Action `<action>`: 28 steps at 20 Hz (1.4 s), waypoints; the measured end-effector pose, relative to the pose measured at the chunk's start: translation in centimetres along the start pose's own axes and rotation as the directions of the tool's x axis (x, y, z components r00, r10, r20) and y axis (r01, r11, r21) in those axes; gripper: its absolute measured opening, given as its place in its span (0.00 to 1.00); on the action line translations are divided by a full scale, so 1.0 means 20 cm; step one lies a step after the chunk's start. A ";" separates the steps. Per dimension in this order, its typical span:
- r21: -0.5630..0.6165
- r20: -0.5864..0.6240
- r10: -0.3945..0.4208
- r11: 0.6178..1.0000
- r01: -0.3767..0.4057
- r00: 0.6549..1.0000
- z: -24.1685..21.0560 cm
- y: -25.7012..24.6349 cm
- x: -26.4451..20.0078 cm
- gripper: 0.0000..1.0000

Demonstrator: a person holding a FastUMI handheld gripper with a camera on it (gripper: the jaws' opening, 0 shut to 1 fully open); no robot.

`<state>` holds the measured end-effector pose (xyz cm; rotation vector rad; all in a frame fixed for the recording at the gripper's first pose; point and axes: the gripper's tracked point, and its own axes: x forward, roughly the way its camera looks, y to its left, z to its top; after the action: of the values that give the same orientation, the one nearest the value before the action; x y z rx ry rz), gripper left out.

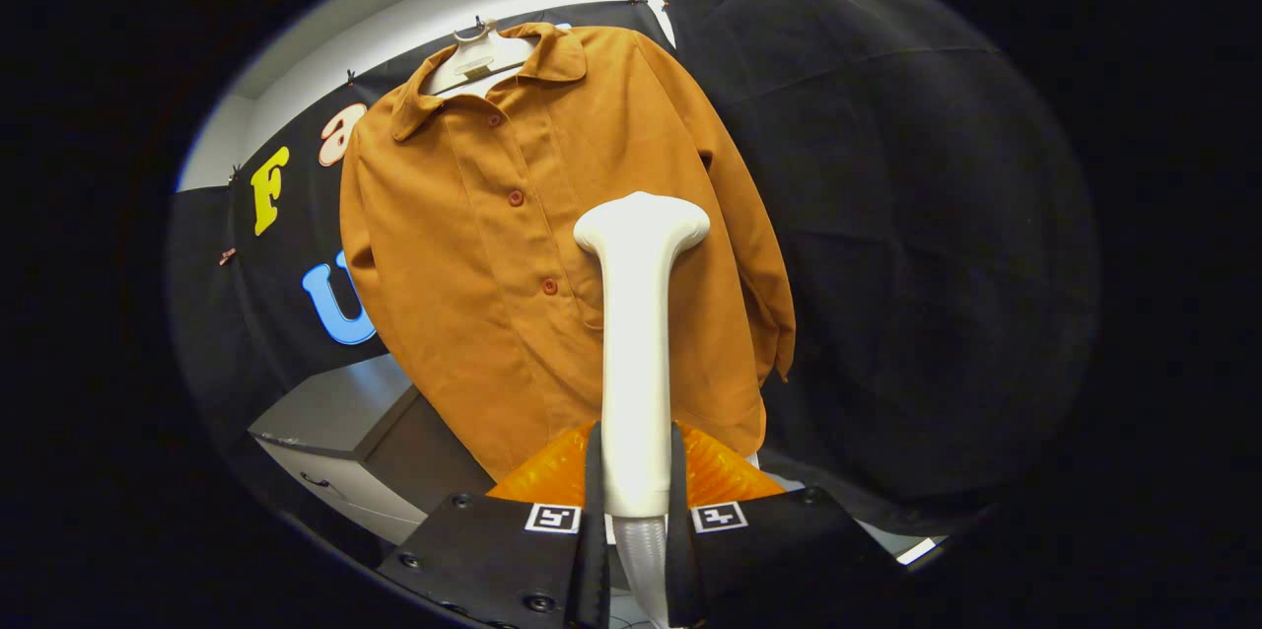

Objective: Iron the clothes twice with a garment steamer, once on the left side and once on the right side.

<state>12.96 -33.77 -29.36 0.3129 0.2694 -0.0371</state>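
Note:
An orange-brown buttoned shirt (513, 244) hangs on a pale hanger (480, 57) against the black cloth wall, facing me. My gripper (636, 471) is shut on the white garment steamer (639, 333), both fingers pressing the lower part of its handle. The steamer stands upright between the fingers. Its flared head (643, 220) is in front of the shirt's right half, just right of the button line, about chest height. Whether the head touches the fabric I cannot tell. The steamer's ribbed hose (646, 560) runs down between the fingers.
A grey cabinet with a drawer handle (340, 442) stands below and left of the shirt's hem. Black cloth (917, 244) covers the wall behind and the side wall to the right of the shirt.

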 end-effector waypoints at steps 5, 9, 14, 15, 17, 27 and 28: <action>0.000 -0.078 -0.035 0.999 0.035 0.996 -0.19 -0.06 -0.04 0.26; -0.004 -0.155 -0.075 0.997 0.075 0.985 -0.35 -0.11 -0.10 0.26; 0.006 -0.206 -0.114 0.993 0.118 0.972 -0.50 -0.10 -0.21 0.26; 0.009 -0.213 -0.116 0.993 0.121 0.970 -0.53 -0.09 -0.24 0.26; 0.001 -0.204 -0.127 0.991 0.130 0.971 -0.54 -0.05 -0.29 0.26; -0.016 -0.005 -0.115 0.993 0.115 0.993 -0.13 0.32 -0.48 0.26; -0.029 0.023 -0.108 0.994 0.109 0.994 -0.06 0.36 -0.50 0.26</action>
<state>3.67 -26.51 -25.65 0.2675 0.2656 -0.1433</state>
